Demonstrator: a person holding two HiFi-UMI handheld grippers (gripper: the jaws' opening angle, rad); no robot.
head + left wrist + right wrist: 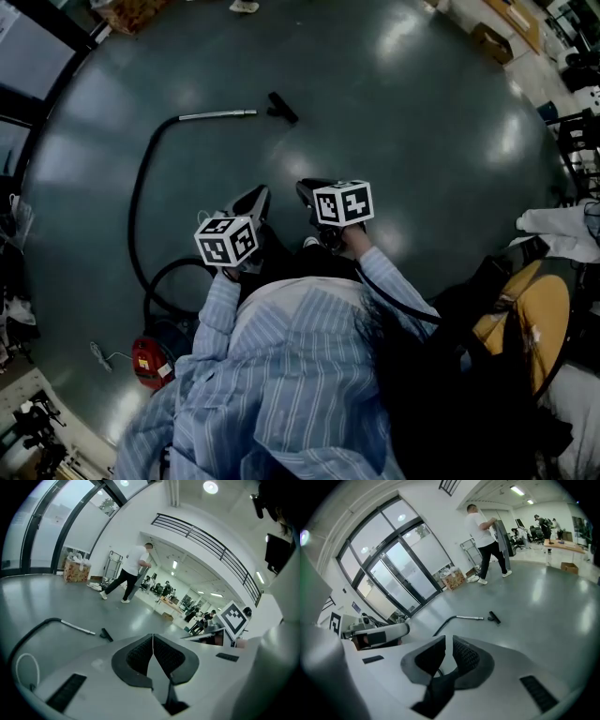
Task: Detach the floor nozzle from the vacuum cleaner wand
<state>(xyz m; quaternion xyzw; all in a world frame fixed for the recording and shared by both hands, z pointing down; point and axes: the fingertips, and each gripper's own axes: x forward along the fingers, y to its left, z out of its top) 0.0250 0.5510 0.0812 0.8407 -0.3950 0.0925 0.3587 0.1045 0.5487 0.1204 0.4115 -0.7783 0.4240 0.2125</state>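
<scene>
Currently both tools are clenched on nothing: the left tool (pixel 153 641) has its pads pressed together, and the right tool (pixel 449 641) has its pads all but touching with nothing between them. Both are held up in front of me, well apart from the work. The nozzle (pixel 282 107) lies on the floor (pixel 403 122) just off the tip of the wand (pixel 217 115), far ahead. From this range I cannot tell whether the two are joined or only lying end to end, so my first risk is misjudging that and tugging at a joint that is not there, or assuming it is free when it is latched. Second risk: arriving with the tools clenched. If I do not open them on the way in, the tips will likely knock the nozzle and send it skidding, since the floor looks smooth and glossy. Third: the wand is a thin, shiny metal tube, and I expect it to roll or slide in a grip. If I pull the nozzle with one tool without bracing the wand in the other, the whole line would probably drag along instead of parting. Fourth: the hose (pixel 139 202) loops back from the wand to the red canister (pixel 150 361) beside me, right on my approach. Stepping on it or catching it could yank the wand away. A person (pixel 131 571) is walking in the background, well clear for now but worth watching.
</scene>
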